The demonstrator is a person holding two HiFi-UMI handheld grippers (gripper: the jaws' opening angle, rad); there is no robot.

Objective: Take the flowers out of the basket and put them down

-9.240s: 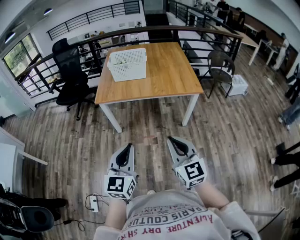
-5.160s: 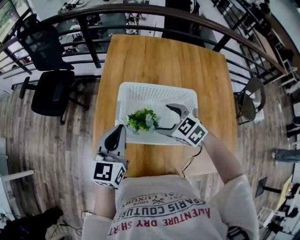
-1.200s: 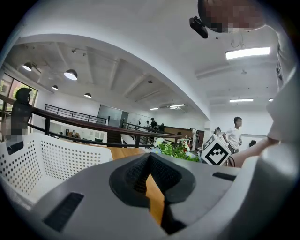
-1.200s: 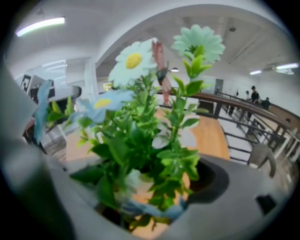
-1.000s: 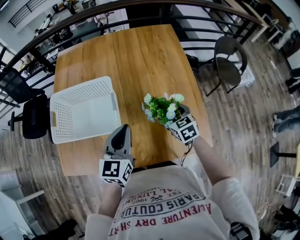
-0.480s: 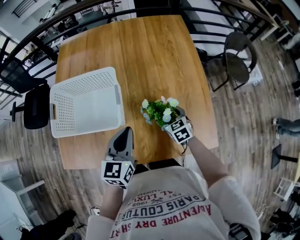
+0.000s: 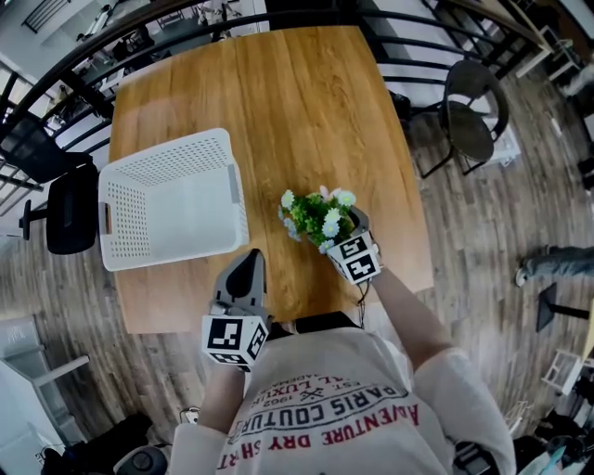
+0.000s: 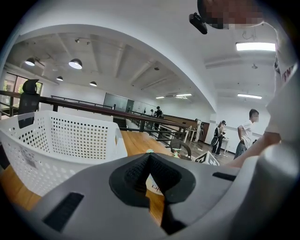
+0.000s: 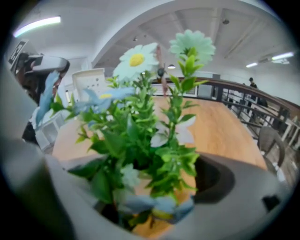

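Note:
The bunch of green stems with white and pale blue flowers stands upright over the wooden table, right of the basket. My right gripper is shut on its base, and in the right gripper view the flowers fill the gap between the jaws of that gripper. The white perforated basket sits empty at the table's left. My left gripper hangs shut with nothing in it at the table's near edge, beside the basket. Whether the flowers' base touches the tabletop is hidden.
A black office chair stands left of the table and a round dark chair to its right. A dark railing runs along the far side. Several people stand far off. Bare wood lies beyond the flowers.
The flowers, which lay in the basket five seconds ago, are out of it in my right gripper. Over the last second they came slightly nearer to me and lower. The left gripper stayed put.

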